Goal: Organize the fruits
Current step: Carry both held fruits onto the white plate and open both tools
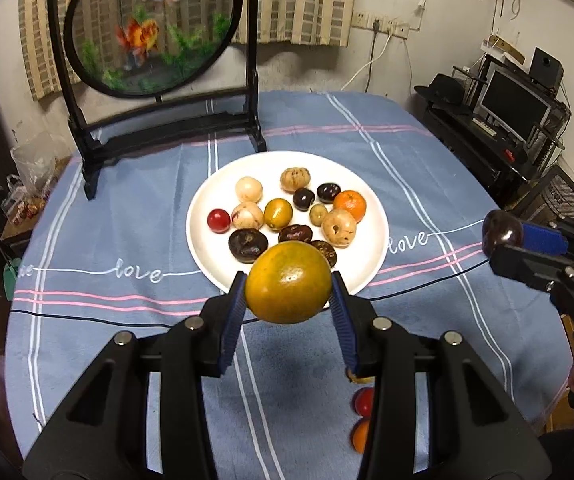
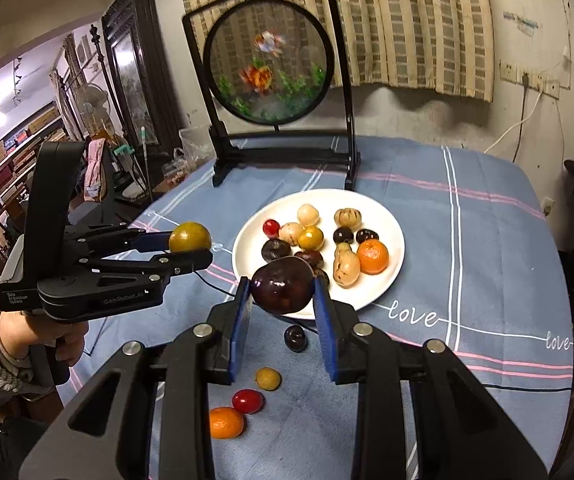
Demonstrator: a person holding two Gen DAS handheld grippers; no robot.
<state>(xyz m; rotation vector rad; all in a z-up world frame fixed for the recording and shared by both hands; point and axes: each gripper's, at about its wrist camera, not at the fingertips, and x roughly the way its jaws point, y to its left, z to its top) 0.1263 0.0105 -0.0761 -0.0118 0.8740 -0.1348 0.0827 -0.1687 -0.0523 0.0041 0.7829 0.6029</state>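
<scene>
Blue fingers (image 1: 234, 312) clamp green-yellow citrus (image 1: 288, 282) | right gripper (image 2: 283, 292) clamps dark plum (image 2: 282, 289) | plate (image 2: 395, 240) beyond

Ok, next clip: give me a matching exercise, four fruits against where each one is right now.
1. green-orange citrus
2. dark plum
3. bright orange mandarin
4. red cherry tomato

A. on the white plate
B. loose on the blue tablecloth
C. between the left gripper jaws
D. between the right gripper jaws

Pairs: 1-C, 2-D, 3-A, 4-B
</scene>
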